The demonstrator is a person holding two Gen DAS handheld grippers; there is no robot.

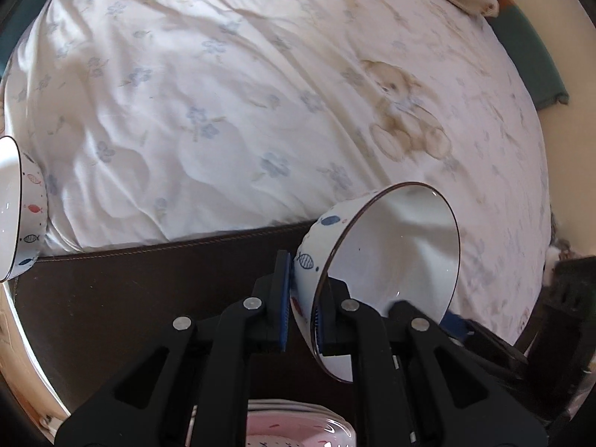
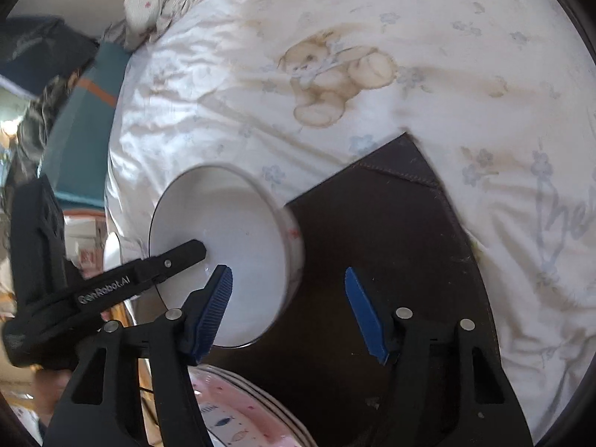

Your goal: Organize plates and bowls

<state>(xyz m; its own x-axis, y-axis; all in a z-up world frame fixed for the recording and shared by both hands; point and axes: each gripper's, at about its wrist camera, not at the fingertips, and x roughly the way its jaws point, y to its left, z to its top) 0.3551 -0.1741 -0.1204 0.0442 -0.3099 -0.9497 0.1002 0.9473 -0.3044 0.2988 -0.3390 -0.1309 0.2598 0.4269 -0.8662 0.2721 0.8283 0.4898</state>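
I'm clamping the left claw (image 1: 301, 309) on the wall of a white ceramic bowl with small fish prints and a dark rim (image 1: 387, 272); one blue ribbed pad is pressing the outside, the other is sitting inside the rim. The bowl is hanging tilted on its side, mouth facing right in the left wrist view, above the dark brown leather-look surface (image 1: 149, 298). In the right wrist view the same bowl (image 2: 231, 246) is showing its white inside, with the left claw's black finger reaching over its rim from the left.

My right claw (image 2: 288, 309) is standing released, its blue pads (image 2: 363, 313) apart with nothing between them, only the dark surface (image 2: 391, 223) below. Its left pad is overlapping the bowl's lower edge in the picture; I cannot tell if it is touching.

A stack of pink plates with fish prints (image 2: 238, 417) is lying at the bottom edge, under the claws, also seen in the left view (image 1: 298, 424). A second white fish-print bowl (image 1: 18, 208) is sitting at the far left edge of the left view, cut off by the frame. A white bedsheet with blue flowers and a teddy bear print (image 1: 223, 111) is lying behind the surface.
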